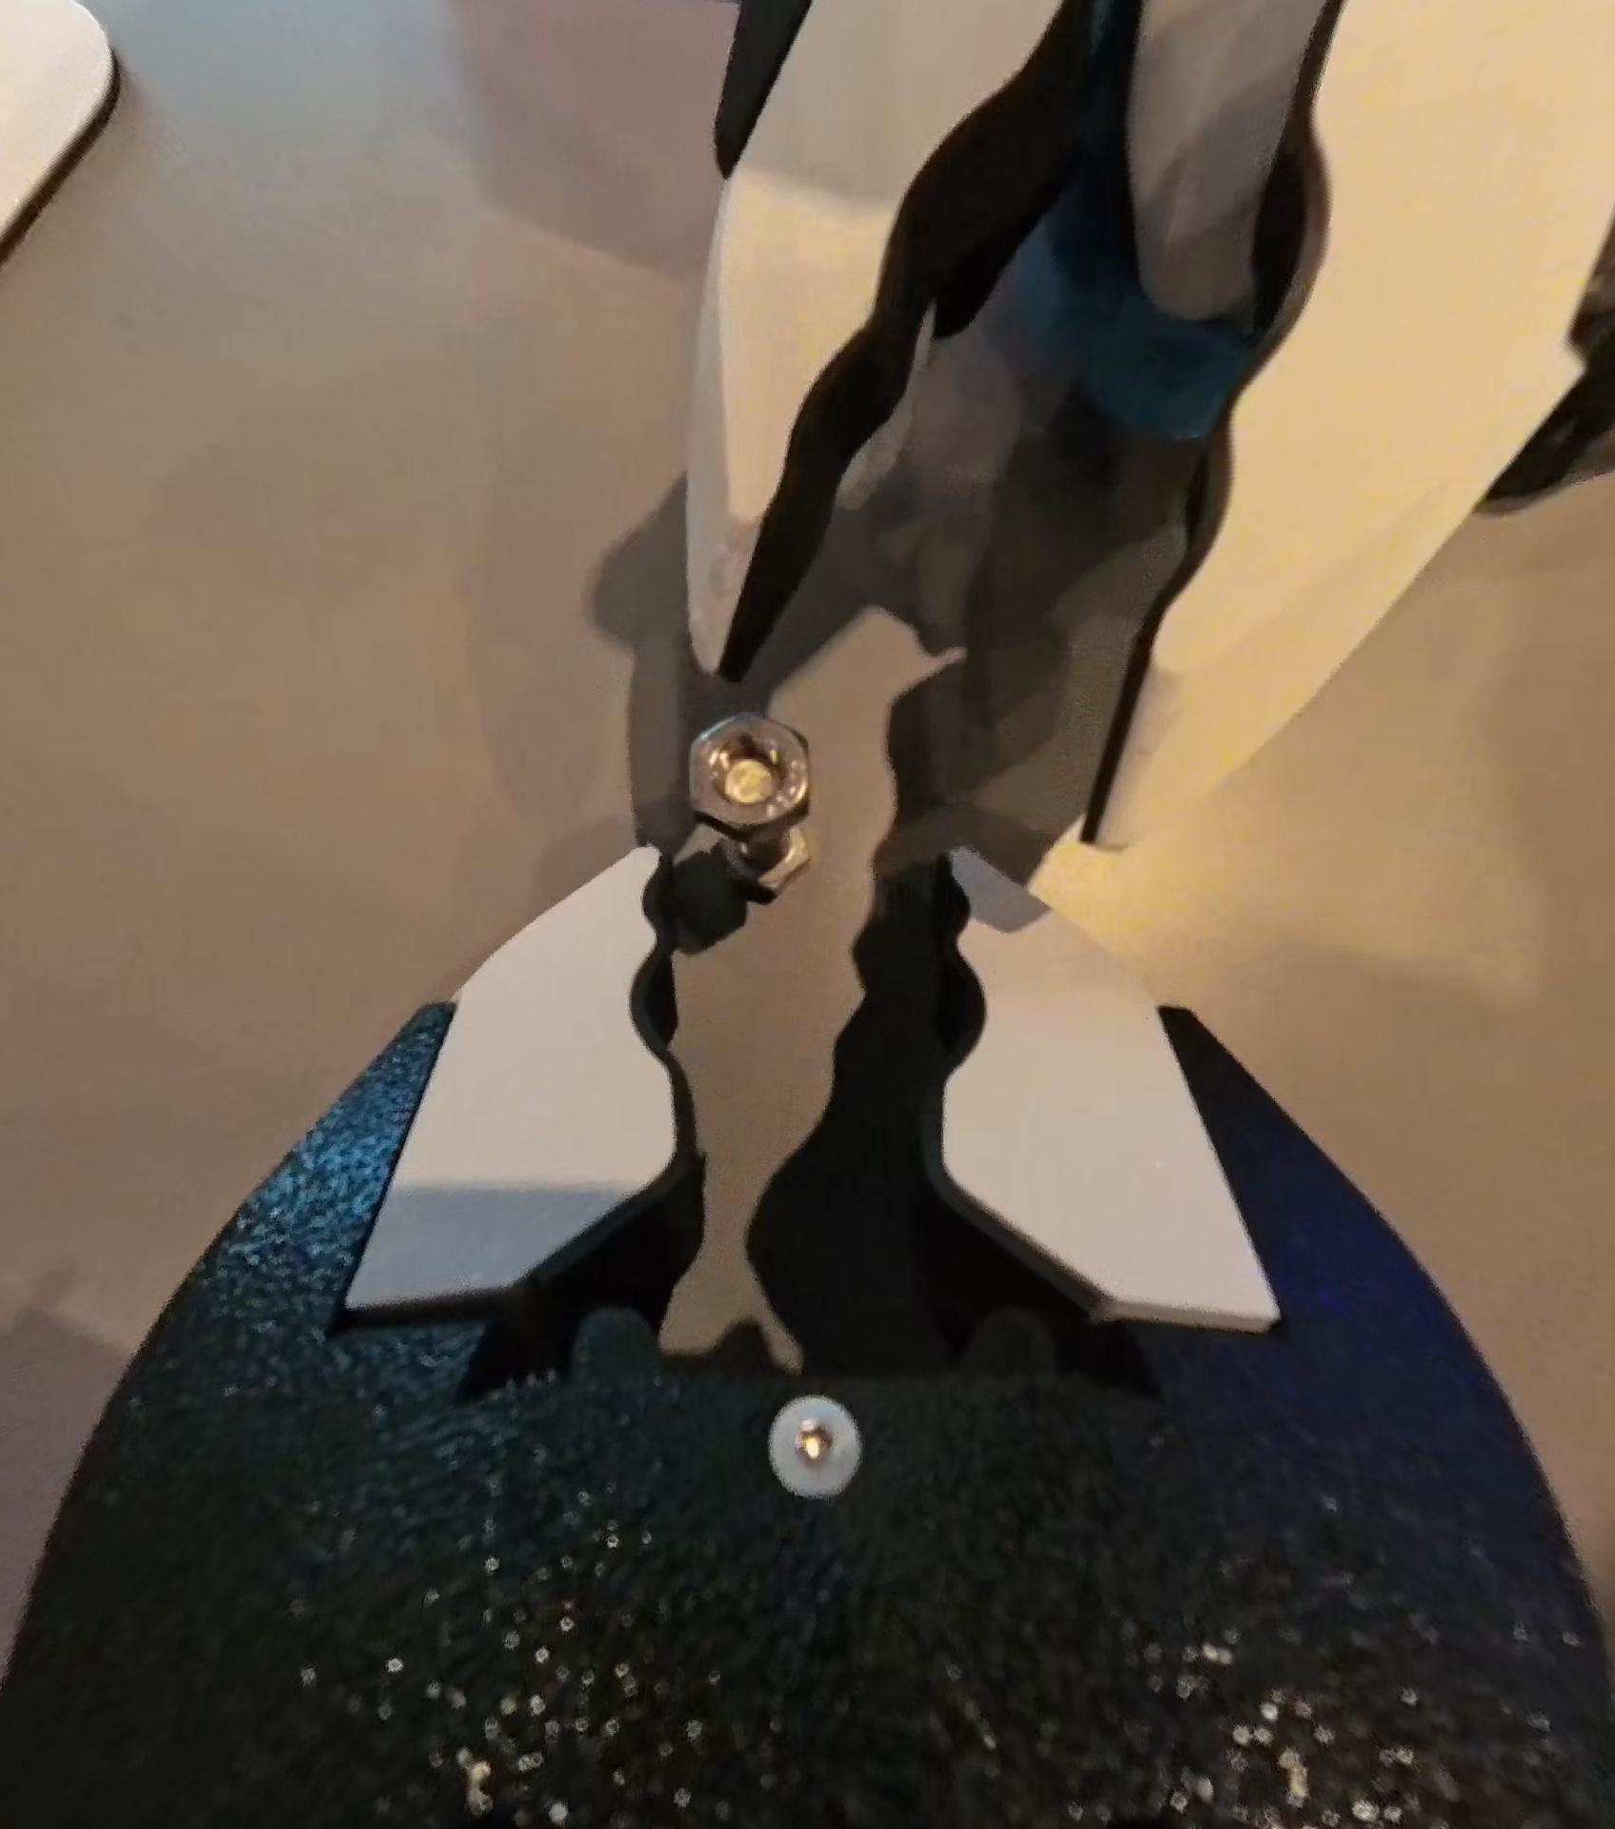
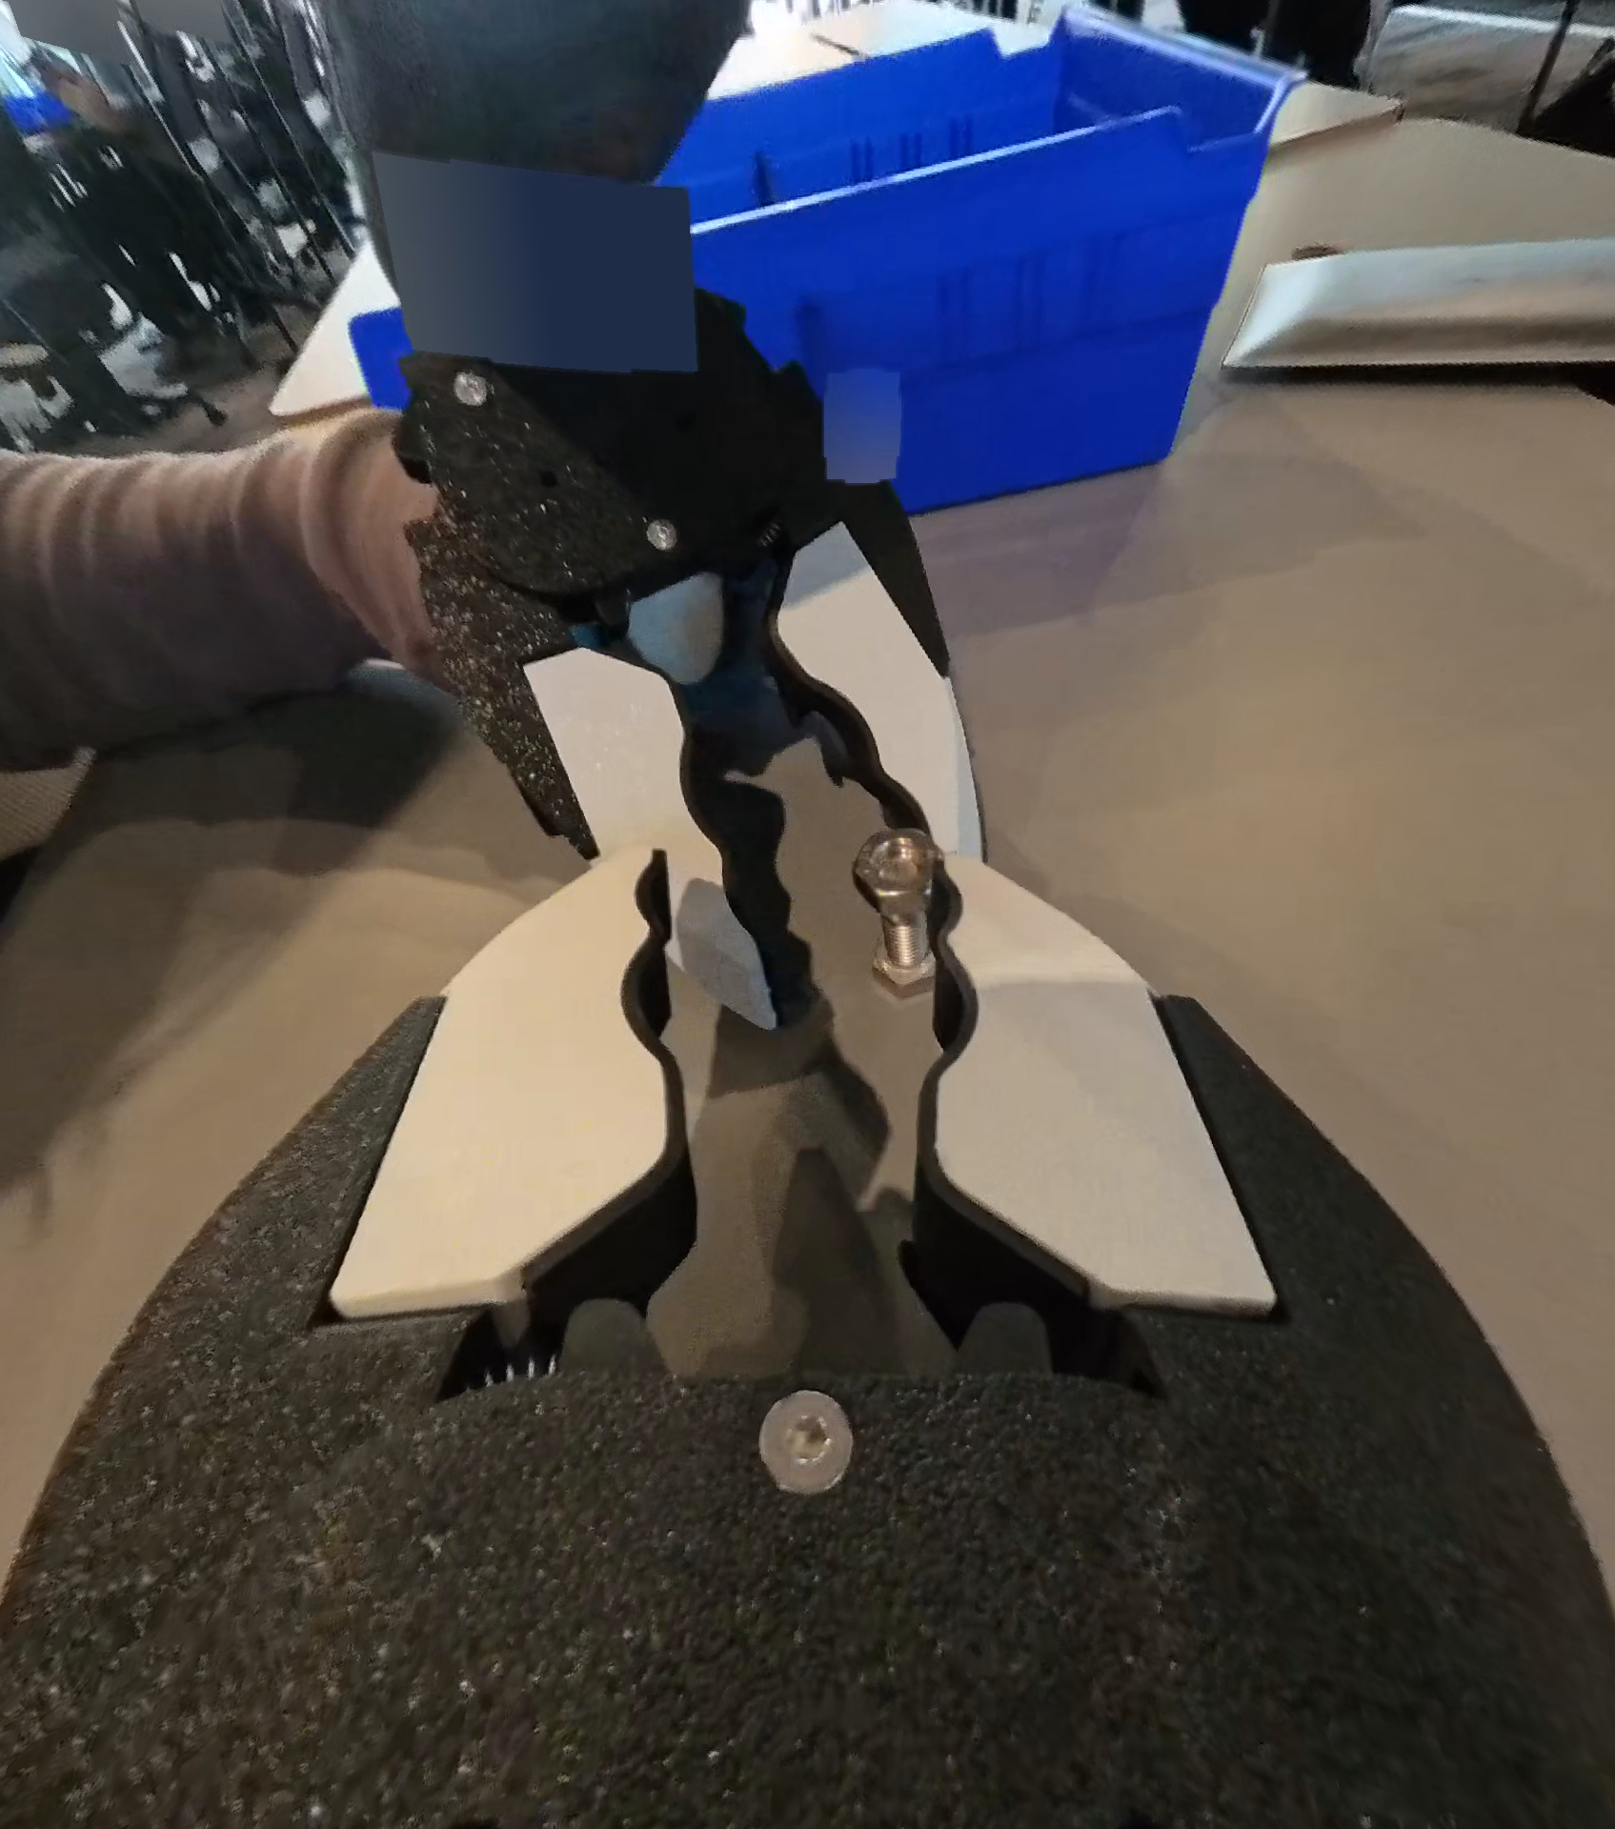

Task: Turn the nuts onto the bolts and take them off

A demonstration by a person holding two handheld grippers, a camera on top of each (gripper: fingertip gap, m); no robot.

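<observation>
Both grippers, left gripper [image 1: 798, 871] and right gripper [image 2: 798, 881], hang wide apart, empty, around a bolt [image 2: 897, 911] with its nut [image 2: 900, 975] on the table [image 2: 1328, 891]. Next, probably: clamp the bolt.

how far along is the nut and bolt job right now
Done: a silver hex nut sits on the threaded shank of the upright silver steel bolt, which stands on the grey table. In hand: nothing is gripped; the left tool and right tool both flank the bolt, open. Left: turning the nut off. How far it is threaded is unclear.
</observation>
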